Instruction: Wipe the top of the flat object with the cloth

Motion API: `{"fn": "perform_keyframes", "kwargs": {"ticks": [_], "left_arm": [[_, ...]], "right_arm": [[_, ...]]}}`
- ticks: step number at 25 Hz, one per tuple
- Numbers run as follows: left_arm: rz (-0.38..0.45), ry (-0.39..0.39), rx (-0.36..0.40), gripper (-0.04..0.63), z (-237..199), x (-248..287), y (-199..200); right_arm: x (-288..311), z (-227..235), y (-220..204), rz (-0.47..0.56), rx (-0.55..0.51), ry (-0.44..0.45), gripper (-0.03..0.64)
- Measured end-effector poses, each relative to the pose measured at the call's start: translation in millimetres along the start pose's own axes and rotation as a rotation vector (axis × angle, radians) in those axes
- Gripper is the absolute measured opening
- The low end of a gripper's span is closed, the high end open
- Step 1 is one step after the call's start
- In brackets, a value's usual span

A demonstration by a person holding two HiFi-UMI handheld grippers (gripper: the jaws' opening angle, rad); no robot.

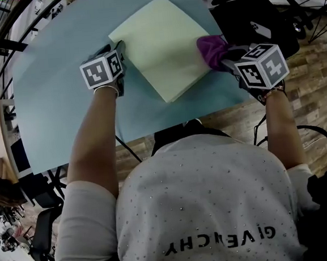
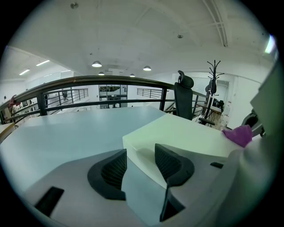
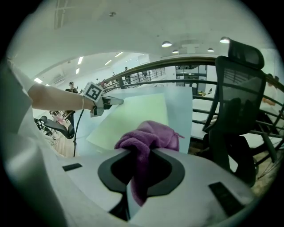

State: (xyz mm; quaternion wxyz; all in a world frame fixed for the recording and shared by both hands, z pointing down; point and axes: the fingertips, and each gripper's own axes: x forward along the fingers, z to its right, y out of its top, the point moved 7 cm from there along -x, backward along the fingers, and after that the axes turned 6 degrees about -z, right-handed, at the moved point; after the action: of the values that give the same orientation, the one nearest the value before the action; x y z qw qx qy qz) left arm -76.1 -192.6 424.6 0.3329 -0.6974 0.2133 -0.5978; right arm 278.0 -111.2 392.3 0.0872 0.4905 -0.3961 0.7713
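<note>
The right gripper (image 3: 140,163) pinched the purple cloth (image 3: 148,135) at the flat object's (image 1: 158,42) edge and needed flat, overlapping strokes, with the left gripper (image 2: 141,156), jaws apart, at the opposite corner.

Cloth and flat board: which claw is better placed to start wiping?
Right. The right claw is shut on the purple cloth, which sits at the right edge of the flat board. The left claw is open, empty, at its left corner.

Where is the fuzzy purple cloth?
Head view, right side: the purple cloth is pinched in the right gripper, at the right edge of the pale green flat board.
</note>
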Motion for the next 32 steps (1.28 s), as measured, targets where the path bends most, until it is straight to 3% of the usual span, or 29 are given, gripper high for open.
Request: {"fn": "perform_keyframes", "kwargs": {"ticks": [8,11,14,15,16,20,23,26,28,32], "left_arm": [[0.022,0.017,0.003,0.206,-1.8,0.9,-2.2],[0.022,-0.002,-0.043,0.202,-4.1,1.2,-1.3],[0.07,-0.042,-0.065,0.123,0.3,-6.1,-1.9],[0.101,-0.056,-0.06,0.057,4.9,-12.3,-3.3],[0.138,-0.084,-0.054,0.0,11.7,-20.2,-5.7],[0.256,-0.332,-0.054,0.0,56.3,-64.6,-24.5],[0.265,-0.496,-0.088,0.0,85.7,-106.6,-49.0],[0.253,-0.629,-0.194,0.0,98.5,-146.1,-68.1],[0.253,-0.668,-0.205,-0.002,95.5,-166.0,-71.6],[0.267,-0.649,-0.134,-0.002,72.4,-200.1,-60.3]], "right_arm": [[2.4,0.9,-8.6,0.078,0.051,-0.086,0.048],[4.7,-1.3,-9.1,0.089,0.082,-0.102,0.048],[5.0,-3.4,-9.3,0.077,0.106,-0.12,0.048],[4.3,-4.4,-10.2,0.072,0.111,-0.131,0.048],[3.4,-5.2,-11.6,0.072,0.119,-0.145,0.048],[0.9,-9.8,-15.2,0.096,0.165,-0.25,0.051],[0.3,-21.4,-16.0,0.094,0.207,-0.342,0.052],[-1.1,-33.0,-16.6,0.117,0.235,-0.395,0.052],[-2.8,-39.7,-15.1,0.18,0.262,-0.42,0.052],[-17.4,-63.1,0.2,0.353,0.33,-0.428,0.051]]}}
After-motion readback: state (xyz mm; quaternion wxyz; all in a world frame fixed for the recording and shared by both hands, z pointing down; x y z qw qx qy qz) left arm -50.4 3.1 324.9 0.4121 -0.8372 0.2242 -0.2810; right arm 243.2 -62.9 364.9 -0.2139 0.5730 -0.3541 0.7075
